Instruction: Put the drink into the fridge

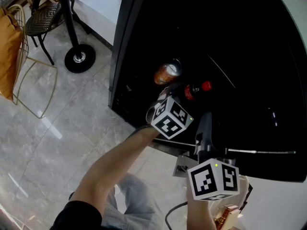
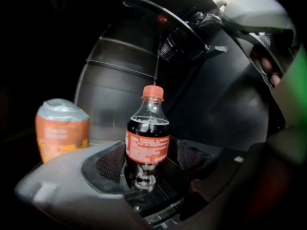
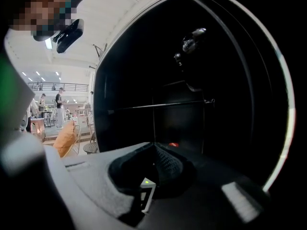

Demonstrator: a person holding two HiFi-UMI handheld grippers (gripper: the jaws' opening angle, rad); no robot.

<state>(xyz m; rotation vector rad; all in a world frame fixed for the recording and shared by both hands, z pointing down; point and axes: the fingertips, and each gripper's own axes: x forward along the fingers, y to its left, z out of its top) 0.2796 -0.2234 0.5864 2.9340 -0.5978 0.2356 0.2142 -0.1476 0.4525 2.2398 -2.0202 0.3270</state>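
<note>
A small cola bottle (image 2: pixel 147 145) with a red cap stands upright between the pads of my left gripper (image 2: pixel 149 161), which is shut on its lower body. In the head view the same bottle (image 1: pixel 191 91) is inside the dark fridge (image 1: pixel 240 42), with the left gripper (image 1: pixel 178 96) reaching in from below. An orange can (image 2: pixel 62 133) stands to the bottle's left, and in the head view this can (image 1: pixel 166 73) is deeper in the fridge. My right gripper (image 3: pixel 153 150) is shut on nothing and points into the fridge; in the head view this right gripper (image 1: pixel 206 120) is lower right.
A thin wire shelf rail (image 3: pixel 158 104) crosses the fridge interior. Left of the fridge, on the grey tiled floor, are a black round stand base (image 1: pixel 79 57), a dark chair (image 1: pixel 41 18) and a wire chair with an orange cushion (image 1: pixel 9 47). A white table (image 1: pixel 98 6) stands behind.
</note>
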